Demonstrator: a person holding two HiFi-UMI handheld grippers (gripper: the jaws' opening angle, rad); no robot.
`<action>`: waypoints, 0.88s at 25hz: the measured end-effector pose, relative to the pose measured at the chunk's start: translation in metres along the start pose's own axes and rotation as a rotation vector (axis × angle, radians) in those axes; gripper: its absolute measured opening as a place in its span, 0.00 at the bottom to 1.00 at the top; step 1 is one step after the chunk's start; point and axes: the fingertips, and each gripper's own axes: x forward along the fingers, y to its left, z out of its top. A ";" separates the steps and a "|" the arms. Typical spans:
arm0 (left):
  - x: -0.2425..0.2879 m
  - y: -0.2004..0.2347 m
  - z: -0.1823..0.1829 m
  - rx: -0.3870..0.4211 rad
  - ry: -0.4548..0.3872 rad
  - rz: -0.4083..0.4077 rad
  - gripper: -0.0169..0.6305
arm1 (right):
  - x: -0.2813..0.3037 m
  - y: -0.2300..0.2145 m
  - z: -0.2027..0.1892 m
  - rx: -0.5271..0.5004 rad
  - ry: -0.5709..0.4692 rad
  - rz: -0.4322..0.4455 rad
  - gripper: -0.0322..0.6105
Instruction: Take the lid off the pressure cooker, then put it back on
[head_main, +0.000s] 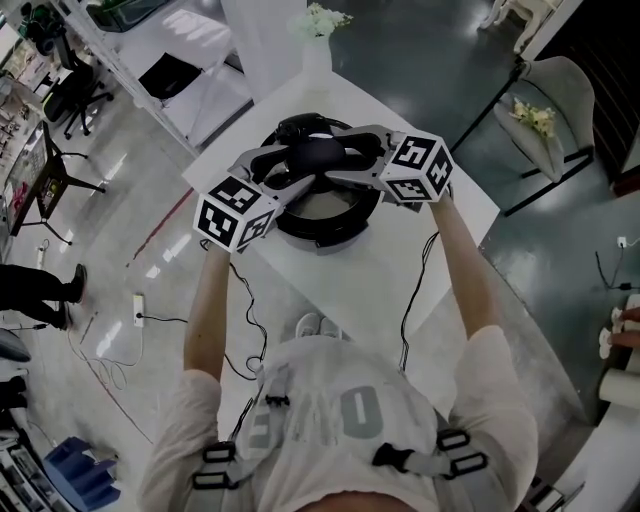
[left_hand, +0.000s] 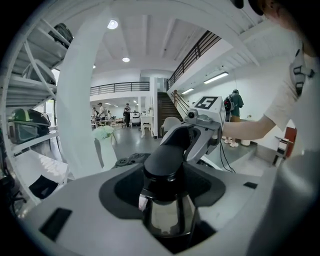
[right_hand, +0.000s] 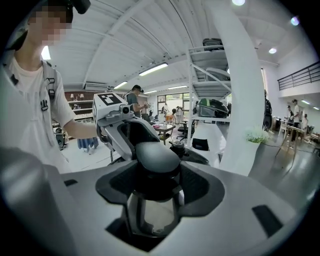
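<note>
Lid handle (head_main: 315, 152) gripped from both sides
Left tongs (head_main: 298, 180) and right tongs (head_main: 347, 170) both clamped on the black handle, from left and right. Handle is above the pressure cooker (head_main: 325, 228), mid desk (head_main: 420, 260). Flower vase (head_main: 318, 45) at far edge.

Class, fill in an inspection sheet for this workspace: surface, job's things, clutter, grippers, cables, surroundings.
Surface: white table.
Job's things: cooker mid-table, lid over it; seated or lifted, cannot tell.
Clutter: vase of flowers at the far corner.
Grippers: left gripper and right gripper each shut on one end of the handle.
Cables: a cable hangs from each gripper across the table.
Surroundings: shelves, chairs, power strip on the floor.
</note>
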 end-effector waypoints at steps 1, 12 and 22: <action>0.000 0.000 0.000 0.009 0.000 -0.022 0.41 | 0.000 0.000 0.000 0.011 -0.003 -0.024 0.47; 0.005 0.007 0.003 0.151 0.024 -0.396 0.41 | -0.004 0.004 -0.001 0.180 -0.013 -0.392 0.46; 0.005 0.005 0.003 0.175 0.029 -0.526 0.41 | -0.002 0.005 -0.001 0.195 -0.012 -0.448 0.47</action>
